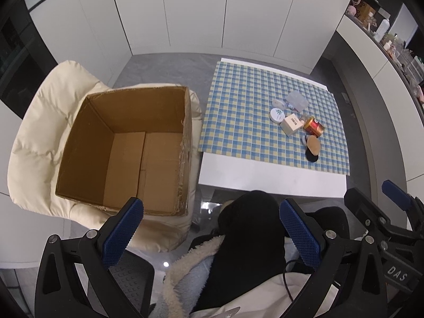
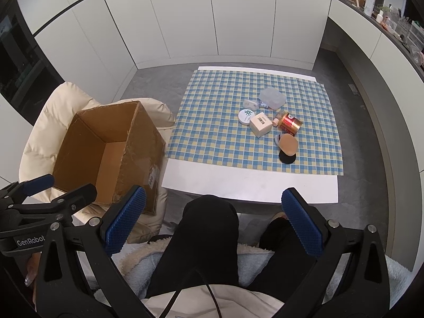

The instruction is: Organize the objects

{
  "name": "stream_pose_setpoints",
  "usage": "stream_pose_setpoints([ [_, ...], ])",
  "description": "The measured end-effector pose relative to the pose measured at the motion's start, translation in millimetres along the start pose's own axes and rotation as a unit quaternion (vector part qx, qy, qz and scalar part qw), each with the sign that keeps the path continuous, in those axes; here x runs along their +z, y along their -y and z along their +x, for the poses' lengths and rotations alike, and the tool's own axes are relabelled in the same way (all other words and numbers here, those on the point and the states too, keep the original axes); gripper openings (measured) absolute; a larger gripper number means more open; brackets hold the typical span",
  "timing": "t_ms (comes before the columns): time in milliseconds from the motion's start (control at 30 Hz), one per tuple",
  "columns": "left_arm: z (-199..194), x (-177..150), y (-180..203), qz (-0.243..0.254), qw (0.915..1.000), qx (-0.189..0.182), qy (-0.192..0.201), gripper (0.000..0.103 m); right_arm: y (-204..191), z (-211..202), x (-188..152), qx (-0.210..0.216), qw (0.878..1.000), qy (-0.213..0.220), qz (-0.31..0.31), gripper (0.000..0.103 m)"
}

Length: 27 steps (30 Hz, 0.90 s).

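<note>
Even, cool indoor light fills both views, neither dim nor harsh. Shadows are soft: the cardboard box (image 1: 124, 148) is shaded along its inner left wall, and the items on the counter (image 2: 249, 182) cast only faint shadows. A small bright glint shows on the floor (image 1: 166, 264) in the left wrist view. Fisheye distortion bows the white cabinet panels (image 2: 185, 13), and black vignetting rings the corners. Focus is sharp throughout.

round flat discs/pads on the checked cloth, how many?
3. White tin at the cluster's left, beside the white box; tan pad near the front; black pad partly under the tan one. More may be hidden.
</note>
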<state>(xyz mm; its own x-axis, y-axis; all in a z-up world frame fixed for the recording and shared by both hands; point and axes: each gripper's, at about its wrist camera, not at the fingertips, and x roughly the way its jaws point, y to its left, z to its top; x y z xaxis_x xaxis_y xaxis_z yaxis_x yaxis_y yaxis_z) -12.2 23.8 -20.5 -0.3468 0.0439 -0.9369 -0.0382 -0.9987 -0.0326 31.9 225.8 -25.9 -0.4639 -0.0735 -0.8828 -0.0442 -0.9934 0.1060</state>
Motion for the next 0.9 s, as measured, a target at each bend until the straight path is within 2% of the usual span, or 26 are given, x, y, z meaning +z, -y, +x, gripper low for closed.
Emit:
stream_pose_setpoints([
  [133,2.5,-0.4,13.9,0.005,0.9999,0.006,0.007,0.102,6.4,-4.4,-0.5,0.000,1.000,0.007,-0.005,0.103],
  [267,9.6,-0.6,28.1,0.009,0.9999,-0.005,0.001,0.102,15.6,-7.7,-2.1,-0.006,1.000,0.012,-0.008,0.103],
  [467,24.2,4.0,49.2,0.006,0.9996,-0.029,-0.005,0.103,37.6,-7.5,-4.7,-0.012,1.000,0.011,0.004,0.103],
  [600,32.1,8.8,62.2,0.011,0.9983,-0.057,-0.007,0.102,50.5,-6.0,-6.3,-0.020,1.000,0.010,0.011,0.103],
  [800,46.1,8.8,89.0,0.029,0.9975,-0.063,-0.013,0.102,72.4,-6.6,-8.4,-0.010,0.999,0.018,0.027,0.103],
  [900,50.9,8.0,96.6,0.033,0.9976,-0.060,-0.011,0.102,83.7,-4.8,-8.5,-0.018,0.999,0.019,0.031,0.103],
])
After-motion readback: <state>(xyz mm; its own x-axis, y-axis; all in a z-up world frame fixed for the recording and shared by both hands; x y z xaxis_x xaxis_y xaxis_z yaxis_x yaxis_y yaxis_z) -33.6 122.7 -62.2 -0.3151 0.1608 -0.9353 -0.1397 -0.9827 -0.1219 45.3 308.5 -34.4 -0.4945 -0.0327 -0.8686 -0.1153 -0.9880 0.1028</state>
